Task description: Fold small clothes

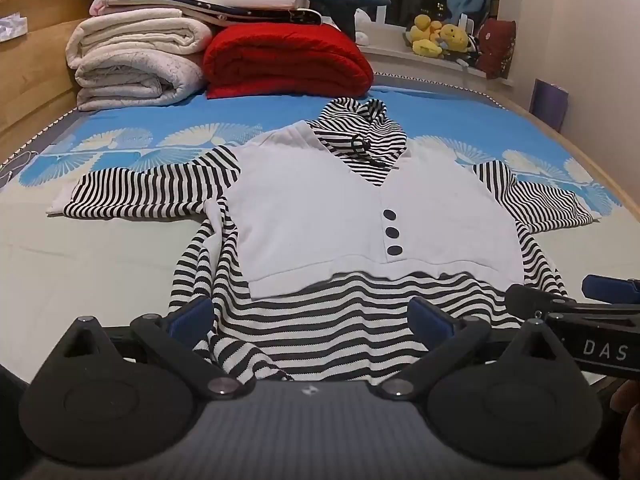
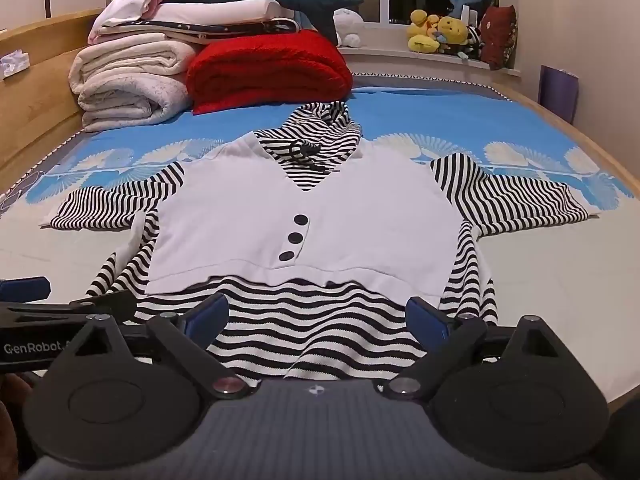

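A small hooded top lies spread face up in the middle of the bed, its hem near and its hood far. It has a white vest-like front panel with three dark buttons in a row down the middle, and black-and-white stripes on the body beneath, the hood and both sleeves. The sleeves lie flat, stretched out to the left and right. A dark drawstring lies at the neck. The striped hem is rumpled at the near left.

The left tool hovers over the near hem with its blue-padded fingers wide apart and nothing gripped between them. The right tool is beside it on the right, likewise spread wide and empty, over the same hem. Each tool shows at the edge of the other's view.

The bed cover is pale near and blue with white fan shapes farther off. At the far left stands a stack of folded cream blankets with white bedding on top, and beside it a folded red blanket. A dark teal plush lies on the stack. On the far windowsill sit yellow plush toys and a dark red one. A wooden bed frame runs along the left.
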A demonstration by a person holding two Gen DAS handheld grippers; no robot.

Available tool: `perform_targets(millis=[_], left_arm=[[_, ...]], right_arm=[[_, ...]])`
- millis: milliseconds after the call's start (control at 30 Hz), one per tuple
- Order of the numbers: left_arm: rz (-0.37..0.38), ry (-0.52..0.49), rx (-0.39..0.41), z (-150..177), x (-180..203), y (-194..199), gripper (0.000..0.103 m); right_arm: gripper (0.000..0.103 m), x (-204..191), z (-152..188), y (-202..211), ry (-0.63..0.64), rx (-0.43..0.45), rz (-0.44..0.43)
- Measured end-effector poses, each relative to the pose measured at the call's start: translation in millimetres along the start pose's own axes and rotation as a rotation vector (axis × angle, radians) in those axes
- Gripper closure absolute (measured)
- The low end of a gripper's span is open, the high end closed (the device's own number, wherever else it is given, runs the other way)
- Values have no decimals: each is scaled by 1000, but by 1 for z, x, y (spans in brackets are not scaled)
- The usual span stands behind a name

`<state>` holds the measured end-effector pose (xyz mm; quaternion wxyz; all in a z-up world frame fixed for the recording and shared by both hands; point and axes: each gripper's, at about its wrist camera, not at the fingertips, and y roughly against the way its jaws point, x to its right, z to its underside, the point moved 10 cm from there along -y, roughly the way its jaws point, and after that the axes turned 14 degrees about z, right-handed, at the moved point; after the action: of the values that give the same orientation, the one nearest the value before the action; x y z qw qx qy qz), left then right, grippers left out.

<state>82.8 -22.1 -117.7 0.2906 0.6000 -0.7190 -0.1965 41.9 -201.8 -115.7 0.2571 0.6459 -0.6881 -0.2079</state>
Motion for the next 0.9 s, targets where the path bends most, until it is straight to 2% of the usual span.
perform_targets(millis=[900], left_arm=[[5, 1, 1, 1, 1, 1, 0]], right_arm=[[8, 0, 3, -5, -4, -7, 6]])
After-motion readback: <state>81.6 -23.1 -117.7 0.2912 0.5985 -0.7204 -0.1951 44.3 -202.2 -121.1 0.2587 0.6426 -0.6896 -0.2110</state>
